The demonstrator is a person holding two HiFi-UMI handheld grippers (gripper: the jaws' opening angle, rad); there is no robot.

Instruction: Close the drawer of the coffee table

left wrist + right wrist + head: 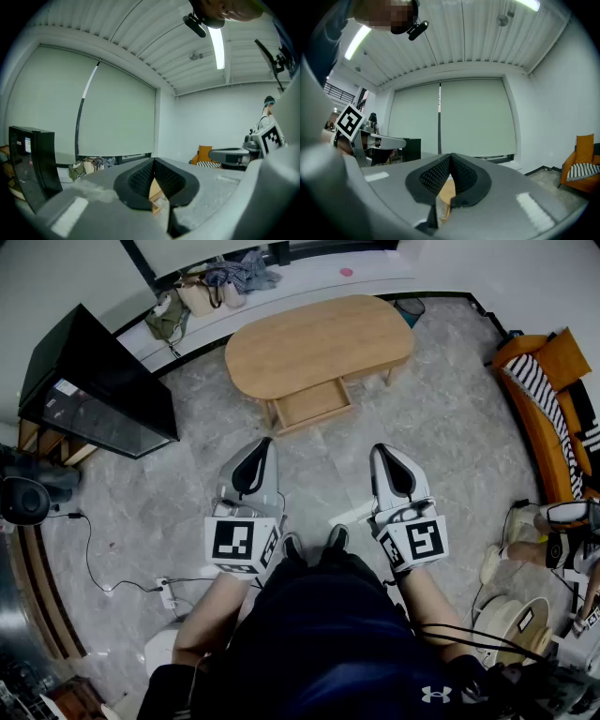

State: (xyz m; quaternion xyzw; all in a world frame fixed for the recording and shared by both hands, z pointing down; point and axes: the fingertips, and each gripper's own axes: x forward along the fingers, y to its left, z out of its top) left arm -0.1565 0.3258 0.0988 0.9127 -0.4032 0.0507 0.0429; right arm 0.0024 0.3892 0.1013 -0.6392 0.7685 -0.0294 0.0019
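Note:
A light wooden coffee table [319,341] with rounded ends stands on the grey stone floor ahead of me. Its drawer [312,405] is pulled out toward me from the near side, and nothing shows inside it. My left gripper [253,442] and my right gripper [382,448] are held side by side short of the drawer, both pointing at the table, both shut and empty. In the left gripper view the shut jaws [153,161] let a sliver of the wooden table [155,190] show between them. The right gripper view shows the same, with its shut jaws [450,157] over the table top [447,191].
A black cabinet [89,385] stands at the left. Bags [202,292] lie on the low ledge behind the table. An orange sofa with a striped cushion [548,399] is at the right, and a person's feet [548,535] beside it. A cable and power strip [161,589] lie lower left.

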